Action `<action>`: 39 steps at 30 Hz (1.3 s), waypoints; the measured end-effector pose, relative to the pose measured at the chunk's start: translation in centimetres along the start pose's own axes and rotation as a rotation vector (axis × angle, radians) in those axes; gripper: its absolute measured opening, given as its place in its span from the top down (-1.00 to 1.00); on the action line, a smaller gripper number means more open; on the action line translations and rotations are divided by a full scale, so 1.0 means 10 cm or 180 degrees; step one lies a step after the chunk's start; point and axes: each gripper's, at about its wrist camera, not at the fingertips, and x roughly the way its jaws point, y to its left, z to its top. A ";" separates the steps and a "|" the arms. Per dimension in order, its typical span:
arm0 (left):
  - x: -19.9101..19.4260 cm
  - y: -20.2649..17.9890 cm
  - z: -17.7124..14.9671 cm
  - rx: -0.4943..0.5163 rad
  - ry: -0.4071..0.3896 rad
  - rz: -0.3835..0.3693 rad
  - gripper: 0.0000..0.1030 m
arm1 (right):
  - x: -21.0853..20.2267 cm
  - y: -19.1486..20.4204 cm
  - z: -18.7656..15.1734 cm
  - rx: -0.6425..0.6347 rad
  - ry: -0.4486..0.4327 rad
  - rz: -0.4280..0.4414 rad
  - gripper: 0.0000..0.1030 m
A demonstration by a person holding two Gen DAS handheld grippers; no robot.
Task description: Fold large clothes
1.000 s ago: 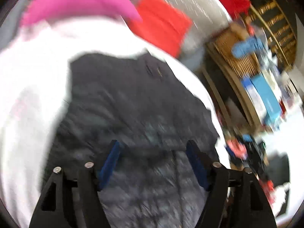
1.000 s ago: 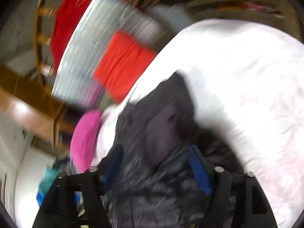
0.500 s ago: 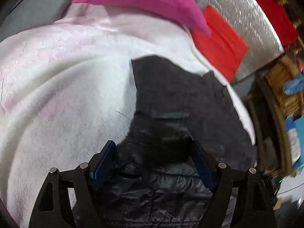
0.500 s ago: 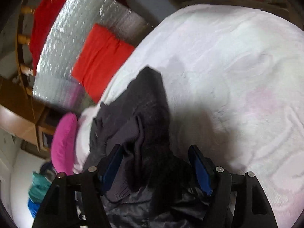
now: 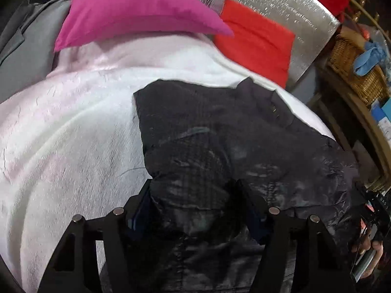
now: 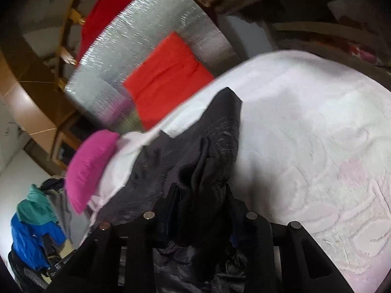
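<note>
**Dark jacket on bed, both grippers at its near edge**

Left gripper: jaws about half open and closing. A bulge of the jacket sits between them; the blue pads are partly buried in the cloth, but a firm pinch cannot be confirmed.

Right gripper: jaws narrow and closing, with a gathered fold of the jacket bunched between them. The fabric is squeezed into a ridge running away from the fingers, so the cloth is gripped.

The jacket is dark, shiny and quilted. It lies crumpled on the bed, near the bed's right edge in the left view. Its far part lies flatter, ending in a straight hem short of the pillows.

The bed carries a white textured cover with faint pink patches.

Beyond the jacket, a magenta pillow lies at the head of the bed. A red cushion sits beside it, against a silver foil-like panel.

Farther right, a wicker basket holds a blue cloth. The right view shows blue and teal garments piled beyond the bed.
</note>
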 end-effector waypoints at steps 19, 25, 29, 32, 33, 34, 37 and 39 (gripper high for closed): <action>-0.68 0.37 -0.14 -0.0199 0.0002 0.0052 -0.45 | -0.53 -0.51 0.00 0.0519 0.0146 -0.0089 -0.28; -1.07 -0.03 -0.53 0.0837 -0.0585 0.0882 -0.47 | -1.02 -0.47 -0.13 0.0104 -0.0221 -0.0069 -0.28; -1.27 -0.37 -0.80 0.1415 -0.0907 0.1198 -0.57 | -1.33 -0.24 -0.30 -0.0319 -0.0537 -0.0104 -0.40; -1.48 -0.53 -0.98 0.1578 -0.1111 0.1257 -0.63 | -1.55 -0.09 -0.51 -0.0545 -0.0636 -0.0081 -0.42; -1.55 -0.57 -1.04 0.1579 -0.1176 0.1235 -0.65 | -1.60 -0.06 -0.56 -0.0596 -0.0645 -0.0094 -0.42; -1.63 -0.59 -1.11 0.1563 -0.1244 0.1196 -0.69 | -1.65 -0.03 -0.63 -0.0650 -0.0657 -0.0114 -0.42; -1.81 -0.63 -1.26 0.1469 -0.1326 0.1073 -0.72 | -1.86 -0.02 -0.83 -0.0683 -0.0713 -0.0068 -0.42; -1.90 -0.62 -1.35 0.1389 -0.1320 0.1031 -0.73 | -2.00 -0.06 -0.96 -0.0638 -0.0734 -0.0027 -0.42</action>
